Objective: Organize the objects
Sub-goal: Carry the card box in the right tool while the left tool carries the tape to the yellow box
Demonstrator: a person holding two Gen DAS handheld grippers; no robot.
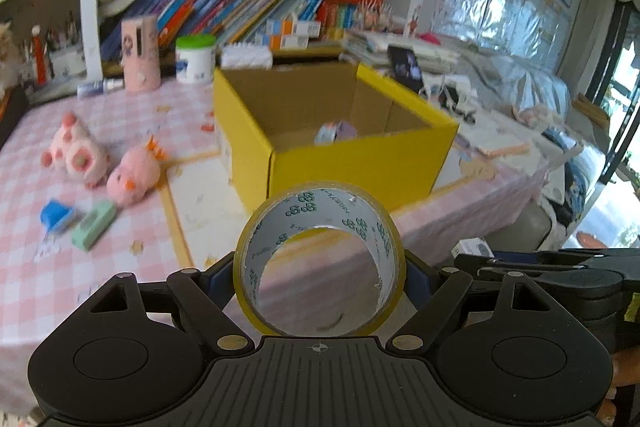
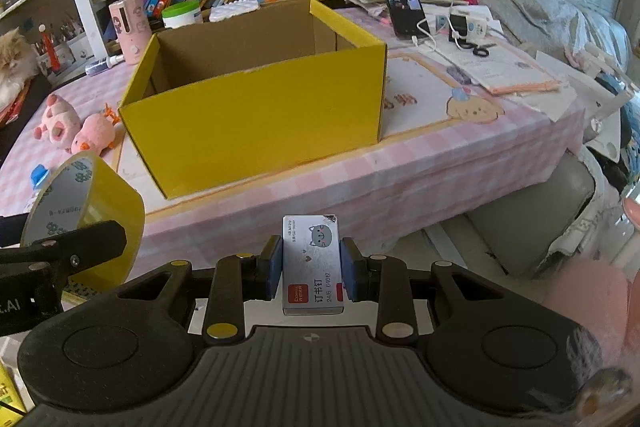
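Both grippers are loaded and held off the near edge of the desk (image 2: 460, 163), facing the yellow box (image 2: 256, 115). Left gripper (image 1: 320, 267) is clamped on a roll of tape (image 1: 320, 259), its pads squeezing the roll's flat faces so the hollow core looks straight ahead at the box. Right gripper (image 2: 311, 267) is closed on a small box of staples (image 2: 311, 263), pinched across its narrow sides with the printed face up. Judging from the task, both items are headed into the box, which stands open-topped near the desk's front edge; its tall near wall stands in the way, so each item would have to be lifted over that rim before release.

One small roll (image 1: 336, 133) lies on the box's floor by the near wall. Toward the desk's left edge lie two pink plush toys (image 1: 100, 159), a green stapler-like thing (image 1: 94, 225) and a blue object (image 1: 58, 217), apparently not yet sorted. Behind the box stand a pink cylinder (image 1: 140, 53) and a green-lidded jar (image 1: 195, 58); at the right rear a phone (image 2: 404, 7) leans on stacked papers, its cable trailing.
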